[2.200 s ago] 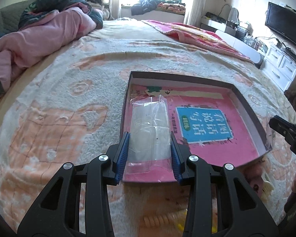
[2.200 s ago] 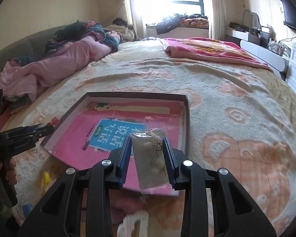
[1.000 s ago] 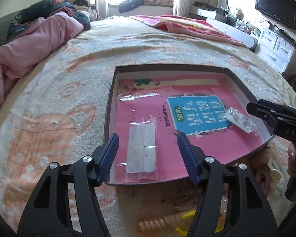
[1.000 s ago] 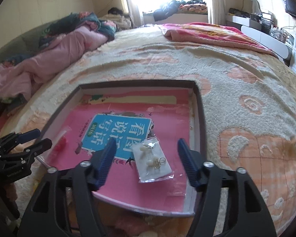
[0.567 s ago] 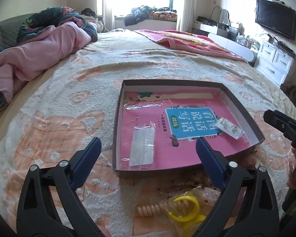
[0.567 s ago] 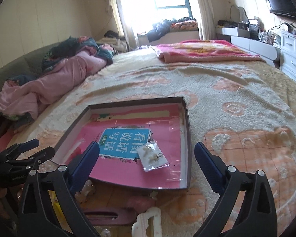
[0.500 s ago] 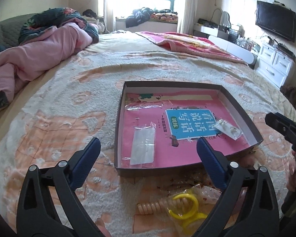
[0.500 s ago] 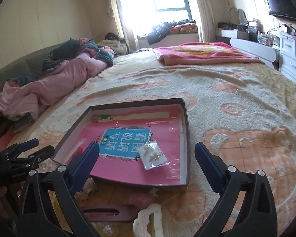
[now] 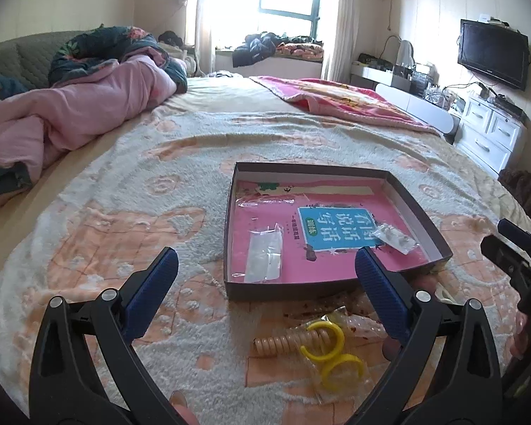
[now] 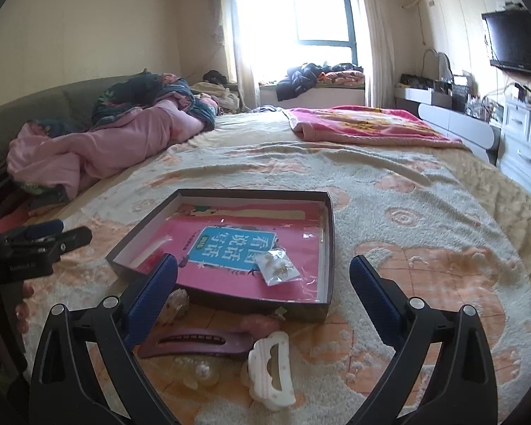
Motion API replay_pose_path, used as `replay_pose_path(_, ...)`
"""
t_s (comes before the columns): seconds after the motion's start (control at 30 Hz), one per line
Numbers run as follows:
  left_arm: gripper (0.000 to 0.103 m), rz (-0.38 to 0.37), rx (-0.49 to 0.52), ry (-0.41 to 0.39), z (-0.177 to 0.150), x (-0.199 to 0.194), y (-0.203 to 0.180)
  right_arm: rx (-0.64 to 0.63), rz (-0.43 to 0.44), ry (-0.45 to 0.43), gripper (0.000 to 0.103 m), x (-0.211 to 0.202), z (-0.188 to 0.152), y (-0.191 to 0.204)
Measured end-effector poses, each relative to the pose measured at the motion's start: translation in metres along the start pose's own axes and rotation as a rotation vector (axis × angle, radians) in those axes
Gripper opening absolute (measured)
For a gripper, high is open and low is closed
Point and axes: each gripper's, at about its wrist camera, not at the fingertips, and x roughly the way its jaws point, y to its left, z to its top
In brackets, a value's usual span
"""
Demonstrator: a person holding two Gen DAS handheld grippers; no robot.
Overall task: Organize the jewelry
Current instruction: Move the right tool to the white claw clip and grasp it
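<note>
Both tools gape wide and empty, jaws just opened: the left tool [image 9: 265, 295] and right tool [image 10: 263, 292] hang at the bottom of frame, likely backed off to pick again. Centre frame sits one shallow box [image 9: 421, 219] on the bed [image 9: 124, 212], holding two visible packets: a clear bag [image 9: 264, 256] and an earring bag [image 10: 278, 267]. Loose below it: two hair claws, purple [image 10: 194, 343] and white [image 10: 270, 372], one yellow ring bag [image 9: 331, 349], one coil tie [image 9: 286, 343].
</note>
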Motion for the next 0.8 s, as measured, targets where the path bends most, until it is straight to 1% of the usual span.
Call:
replay_pose_path(0.2, 0.092, -0.001, 0.002, -0.024, -0.007, -0.016, -0.002, -0.044, 0.01, -0.005, 0.095, -0.014, -0.008, 0.011)
replay_pose_path(0.43, 0.092, -0.001, 0.009, -0.016, -0.022, -0.025, -0.008, -0.107, 0.007, -0.005, 0.095, -0.023, -0.02, 0.023)
replay_pose_path(0.7, 0.092, -0.017, 0.025, 0.029, -0.041, -0.026, -0.016, -0.155, 0.003, 0.013, 0.095, -0.031, -0.038, 0.029)
replay_pose_path(0.8, 0.092, -0.052, 0.018, 0.063, -0.048, -0.023, -0.018, -0.158, 0.003, 0.023, 0.095, -0.033, -0.044, 0.029)
